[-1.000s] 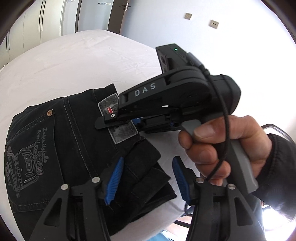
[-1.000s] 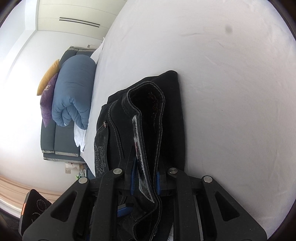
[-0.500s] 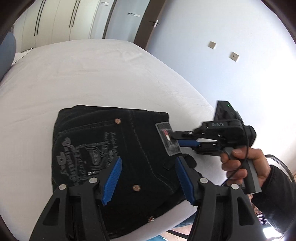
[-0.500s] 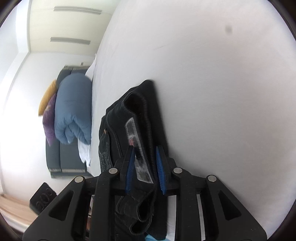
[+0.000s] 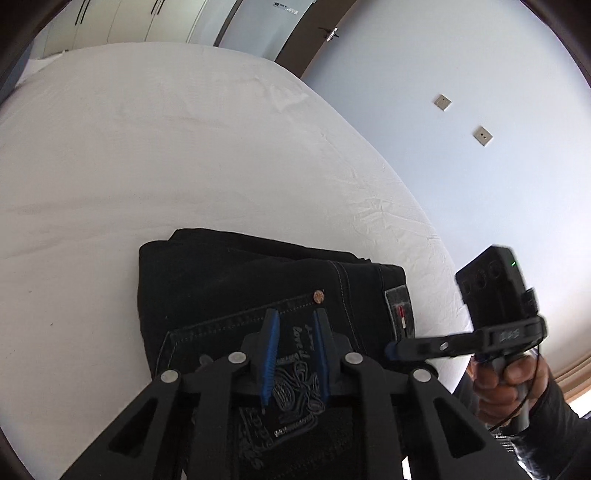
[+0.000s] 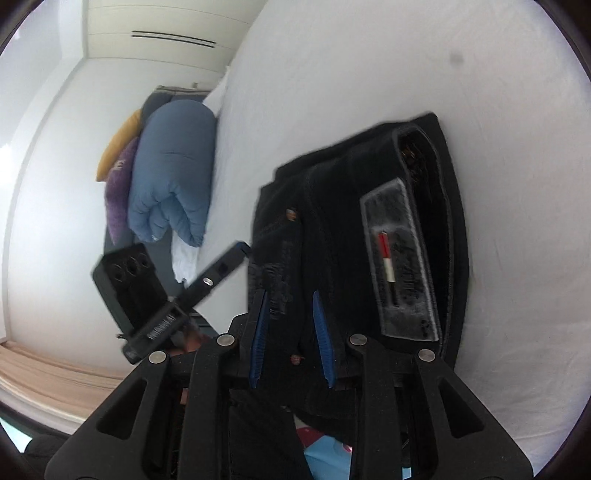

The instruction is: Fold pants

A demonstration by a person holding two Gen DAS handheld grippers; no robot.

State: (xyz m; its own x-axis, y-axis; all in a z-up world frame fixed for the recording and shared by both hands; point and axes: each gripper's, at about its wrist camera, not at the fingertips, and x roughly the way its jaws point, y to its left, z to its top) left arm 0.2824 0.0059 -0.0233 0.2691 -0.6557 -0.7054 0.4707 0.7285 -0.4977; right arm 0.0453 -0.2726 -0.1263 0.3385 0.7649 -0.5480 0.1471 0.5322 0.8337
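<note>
Black jeans [image 5: 236, 288] lie folded into a compact rectangle near the bed's front edge, back pocket embroidery and grey waistband patch [image 5: 399, 308] facing up. My left gripper [image 5: 295, 339] hovers over the pocket, jaws narrowly apart with nothing between them. My right gripper [image 6: 291, 332] is just above the jeans [image 6: 332, 206] beside the patch [image 6: 399, 258], jaws narrowly apart and holding nothing. The right gripper also shows in the left wrist view [image 5: 395, 349], at the pants' right edge. The left gripper shows in the right wrist view [image 6: 242, 251].
The white bed sheet [image 5: 166, 147] spreads far behind and left of the jeans. A rolled blue duvet [image 6: 170, 173] and purple and yellow pillows [image 6: 118, 192] lie beyond the bed. A wall with sockets [image 5: 482, 136] and a door [image 5: 321, 33] stand behind.
The right gripper has let go of the waistband and drawn off to the edge. The left gripper's jaws have narrowed and moved in over the back pocket. The jeans now lie flat.
</note>
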